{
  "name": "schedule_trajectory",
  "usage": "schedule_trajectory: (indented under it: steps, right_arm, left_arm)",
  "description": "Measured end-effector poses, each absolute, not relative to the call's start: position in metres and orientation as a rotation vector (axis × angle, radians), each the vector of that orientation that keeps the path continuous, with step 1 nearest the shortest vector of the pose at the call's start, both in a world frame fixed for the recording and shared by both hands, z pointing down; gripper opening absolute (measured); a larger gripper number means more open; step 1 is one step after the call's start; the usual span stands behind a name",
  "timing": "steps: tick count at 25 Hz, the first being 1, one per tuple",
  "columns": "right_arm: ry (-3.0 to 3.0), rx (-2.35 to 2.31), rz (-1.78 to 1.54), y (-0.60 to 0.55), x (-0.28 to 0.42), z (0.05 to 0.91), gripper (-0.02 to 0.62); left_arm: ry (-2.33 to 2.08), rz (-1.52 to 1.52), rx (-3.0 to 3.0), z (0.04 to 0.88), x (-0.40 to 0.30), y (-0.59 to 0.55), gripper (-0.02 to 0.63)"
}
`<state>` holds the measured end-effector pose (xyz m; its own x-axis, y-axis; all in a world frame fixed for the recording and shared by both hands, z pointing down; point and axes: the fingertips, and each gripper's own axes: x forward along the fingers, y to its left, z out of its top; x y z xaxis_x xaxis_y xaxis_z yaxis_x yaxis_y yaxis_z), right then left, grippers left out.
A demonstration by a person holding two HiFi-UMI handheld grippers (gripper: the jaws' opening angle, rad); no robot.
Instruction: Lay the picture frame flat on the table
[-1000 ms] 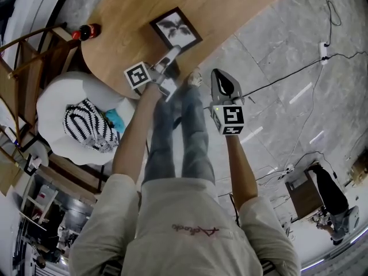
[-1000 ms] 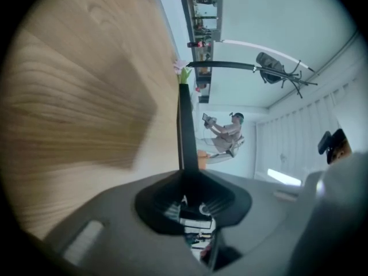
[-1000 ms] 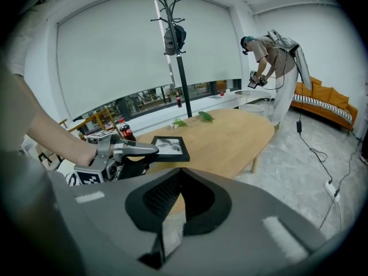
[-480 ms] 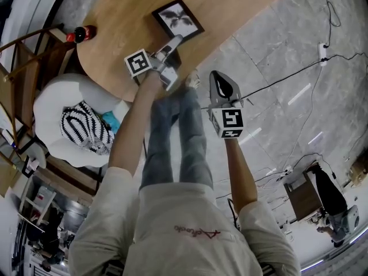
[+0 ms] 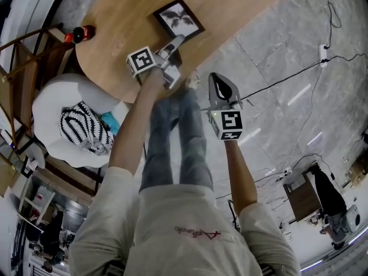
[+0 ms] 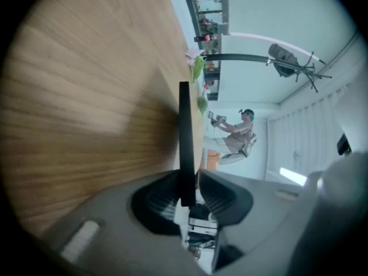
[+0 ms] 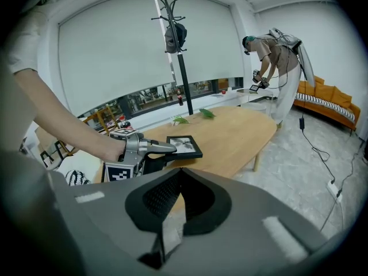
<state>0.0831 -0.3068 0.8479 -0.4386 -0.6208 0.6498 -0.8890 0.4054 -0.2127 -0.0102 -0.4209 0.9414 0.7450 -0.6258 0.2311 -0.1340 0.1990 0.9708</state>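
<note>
Two grippers: left gripper (image 5: 176,42) nips picture frame (image 5: 178,18) edge (flat on table (image 5: 123,16)); right gripper (image 5: 218,80) closed, w/ nothing.

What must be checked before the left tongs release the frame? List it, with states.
1. Picture frame flat on the table: ok.
2. Left tongs shut on the frame's edge: ok.
3. Right tongs shut, empty, off the table: ok.
4. Bottle well apart from the frame: ok.
5. Back stand folded beneath the frame: cannot tell.
</note>
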Motion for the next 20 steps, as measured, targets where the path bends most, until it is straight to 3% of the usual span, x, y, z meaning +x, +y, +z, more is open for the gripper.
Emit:
schedule_trajectory:
  steps: [7,15,20]
  right_arm:
    - [-2.197,1.278,0.760,-0.306,0.080,0.850,0.003]
    - [-2.190,1.267,0.765,-0.302,0.083,0.848,0.003]
    - [-2.184,1.263,0.765,-0.301,0.087,0.848,0.003]
  left_arm:
    - [-0.747,-0.226,1.465,0.940,-0.009,-0.421,0.238]
    - [-0.791,0.045,1.674,0.937,0.001,-0.413,0.256]
    - [-0.829,0.432,1.903,0.948,0.003,-0.400,0.269]
